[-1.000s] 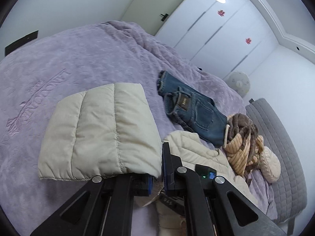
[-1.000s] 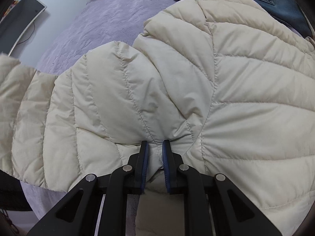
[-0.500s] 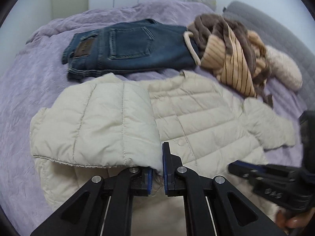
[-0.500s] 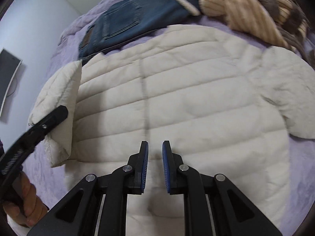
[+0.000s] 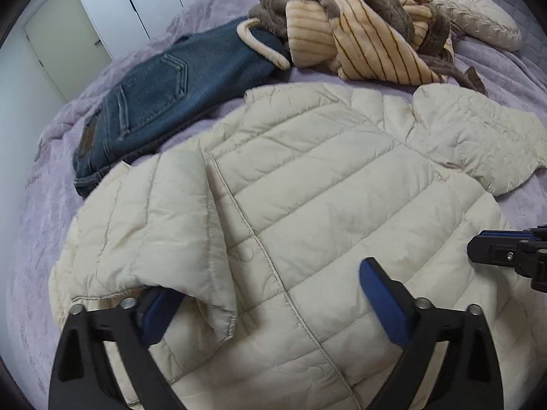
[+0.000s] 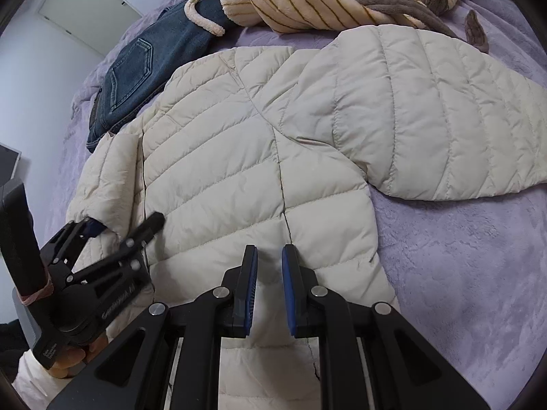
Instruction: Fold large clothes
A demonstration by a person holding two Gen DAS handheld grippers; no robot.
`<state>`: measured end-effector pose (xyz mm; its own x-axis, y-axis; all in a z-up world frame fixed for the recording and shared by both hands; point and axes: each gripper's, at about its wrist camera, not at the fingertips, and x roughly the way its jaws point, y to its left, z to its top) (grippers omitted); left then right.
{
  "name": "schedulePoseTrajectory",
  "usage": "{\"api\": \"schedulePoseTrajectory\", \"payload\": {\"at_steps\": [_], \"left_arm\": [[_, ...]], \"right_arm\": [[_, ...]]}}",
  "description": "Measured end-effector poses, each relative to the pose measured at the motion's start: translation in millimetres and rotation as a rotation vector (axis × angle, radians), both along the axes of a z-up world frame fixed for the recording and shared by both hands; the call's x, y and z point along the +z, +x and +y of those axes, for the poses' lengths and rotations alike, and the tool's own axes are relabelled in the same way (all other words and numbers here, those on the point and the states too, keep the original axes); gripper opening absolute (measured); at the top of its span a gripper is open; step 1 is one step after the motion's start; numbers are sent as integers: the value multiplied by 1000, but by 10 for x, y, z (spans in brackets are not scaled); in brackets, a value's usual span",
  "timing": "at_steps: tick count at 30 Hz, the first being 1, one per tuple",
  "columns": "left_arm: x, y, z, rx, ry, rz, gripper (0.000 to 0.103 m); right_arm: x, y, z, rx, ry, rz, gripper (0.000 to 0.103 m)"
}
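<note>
A cream quilted jacket [image 5: 324, 188] [image 6: 222, 157] lies front up on the purple bedspread [image 6: 461, 273]. Its one sleeve [image 5: 154, 218] is folded in over the chest; the other sleeve [image 6: 427, 119] stretches out to the right. My left gripper [image 5: 265, 278] [image 6: 124, 222] hovers over the folded sleeve's cuff with its jaws opening wide; the cuff drapes over one finger, and no pad presses on it. My right gripper [image 6: 269, 253] [image 5: 506, 256] hangs above the jacket's lower hem, shut to a narrow gap with nothing in it.
Folded blue jeans [image 5: 164, 95] [image 6: 136, 78] lie beyond the jacket. A striped cream and brown robe [image 5: 352, 24] [image 6: 307, 0] is heaped behind it, next to a pale quilted cushion [image 5: 478, 17]. White wardrobe doors stand at the far side. A person's hand holds the left gripper's handle.
The left gripper carried the sleeve across onto the jacket's chest and then let go, its jaws spreading wide. The right gripper let go of the jacket and swung over its hem.
</note>
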<state>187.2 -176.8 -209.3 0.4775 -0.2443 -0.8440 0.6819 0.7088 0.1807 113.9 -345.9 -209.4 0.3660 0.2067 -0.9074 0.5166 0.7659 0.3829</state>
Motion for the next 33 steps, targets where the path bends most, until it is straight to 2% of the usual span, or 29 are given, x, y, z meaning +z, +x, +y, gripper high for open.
{"api": "schedulePoseTrajectory", "payload": {"at_steps": [4, 8, 9, 11, 12, 13, 15, 18, 20, 23, 24, 25, 26, 27, 31, 33], "left_arm": [[137, -111, 21, -48, -16, 3, 100], [498, -296, 400, -38, -132, -28, 100], [595, -306, 553, -15, -160, -34, 100], [731, -251, 900, 72, -196, -49, 100], [769, -179, 1087, 135, -199, -59, 100], [781, -67, 1275, 211, -192, -67, 100], [713, 231, 1667, 384, -168, -68, 100], [452, 638, 2214, 622, -149, -4, 100], [253, 791, 2436, 707, -140, 22, 100], [-67, 893, 2536, 737, -93, 66, 100], [-151, 901, 2561, 736, -84, 79, 100], [-219, 902, 2558, 735, -79, 90, 100], [-261, 903, 2559, 735, -80, 98, 100], [-287, 888, 2547, 735, -83, 102, 100], [-312, 895, 2520, 729, -93, 111, 100], [-307, 913, 2514, 724, -95, 124, 100]], "right_arm": [[63, -64, -52, -6, 3, -8, 17], [166, -26, -39, 19, -38, -11, 17], [216, 13, 5, 48, -56, -20, 21], [355, 101, 152, 117, -99, -45, 50], [433, 166, 255, 154, -124, -68, 76], [515, 241, 377, 198, -146, -102, 83], [652, 428, 681, 311, -207, -159, 83], [710, 738, 1225, 484, -355, -206, 83], [662, 931, 1571, 595, -427, -231, 83], [499, 1153, 1994, 723, -596, -250, 83], [425, 1220, 2087, 747, -655, -240, 82], [371, 1281, 2133, 756, -693, -229, 70], [340, 1311, 2146, 745, -714, -221, 53], [317, 1345, 2097, 720, -709, -206, 10], [406, 1263, 1582, 481, -537, -194, 9], [367, 1126, 1275, 349, -395, -186, 9]]}}
